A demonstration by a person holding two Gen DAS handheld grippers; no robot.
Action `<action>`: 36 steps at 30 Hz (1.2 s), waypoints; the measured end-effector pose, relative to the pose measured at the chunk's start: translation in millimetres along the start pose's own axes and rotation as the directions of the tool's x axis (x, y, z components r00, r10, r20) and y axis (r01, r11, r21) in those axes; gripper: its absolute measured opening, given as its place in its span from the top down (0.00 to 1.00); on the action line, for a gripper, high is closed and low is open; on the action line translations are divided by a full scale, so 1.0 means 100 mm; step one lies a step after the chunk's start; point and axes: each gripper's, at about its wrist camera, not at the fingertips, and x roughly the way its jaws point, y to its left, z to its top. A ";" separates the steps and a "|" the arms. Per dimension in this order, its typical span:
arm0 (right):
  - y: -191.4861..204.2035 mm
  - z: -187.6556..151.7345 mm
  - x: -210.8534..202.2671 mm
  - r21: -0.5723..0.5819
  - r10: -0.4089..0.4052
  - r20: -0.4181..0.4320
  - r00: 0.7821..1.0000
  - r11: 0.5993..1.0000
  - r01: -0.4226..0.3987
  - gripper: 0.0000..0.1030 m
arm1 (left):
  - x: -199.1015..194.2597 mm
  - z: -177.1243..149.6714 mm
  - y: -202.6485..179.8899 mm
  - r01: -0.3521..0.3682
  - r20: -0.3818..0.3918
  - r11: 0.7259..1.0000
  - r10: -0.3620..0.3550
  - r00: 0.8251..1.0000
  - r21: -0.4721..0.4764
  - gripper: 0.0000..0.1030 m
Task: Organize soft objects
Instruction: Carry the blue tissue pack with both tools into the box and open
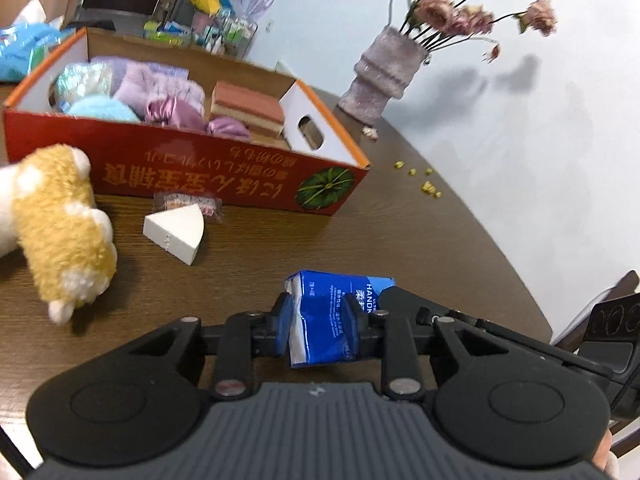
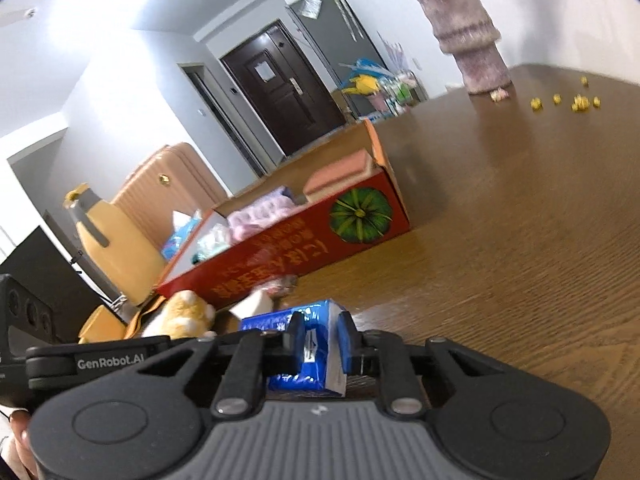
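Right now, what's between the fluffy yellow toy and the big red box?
In the left wrist view, a white wedge sponge and a small clear packet lie on the table between the plush toy and the red box.

Blue tissue pack (image 1: 336, 316), red box (image 1: 192, 172), tan-and-white plush (image 1: 60, 224), white wedge sponge (image 1: 176, 232)

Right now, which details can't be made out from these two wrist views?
- Tissue pack: label partly covered by left gripper fingers; right view, by right gripper.
- Plush toy: head cut off by left edge.
- Red box: items beneath top layer hidden.
- Small packet: contents blurred.
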 end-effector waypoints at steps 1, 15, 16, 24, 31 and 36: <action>0.04 0.00 -0.05 -0.010 0.004 0.008 1.000 1.000 -0.004 0.84 | -0.05 -0.01 -0.03 0.000 0.012 1.000 0.000 1.000 0.006 0.74; 0.37 1.26 0.39 -0.183 -0.001 0.077 0.997 0.983 0.016 0.83 | 0.23 1.25 -0.02 0.013 0.133 1.000 -0.013 0.991 0.000 0.74; 0.34 1.36 0.51 -0.177 -0.006 0.059 0.998 0.984 0.017 0.83 | 0.35 1.33 0.02 0.004 0.120 1.000 -0.003 0.993 -0.013 0.74; 0.16 1.59 1.36 -0.247 -0.141 -0.064 0.988 0.961 0.121 0.81 | 1.05 1.43 0.38 -0.032 -0.009 0.997 0.031 0.999 -0.070 0.74; 0.17 1.39 1.45 -0.340 -0.261 -0.071 0.963 0.914 0.223 0.73 | 1.30 1.29 0.42 -0.064 -0.068 0.997 0.061 0.996 -0.038 0.73; 0.26 1.50 1.21 -0.351 -0.235 -0.017 0.972 0.911 0.214 0.65 | 0.92 1.36 0.34 -0.076 0.005 0.997 0.076 0.997 0.004 0.65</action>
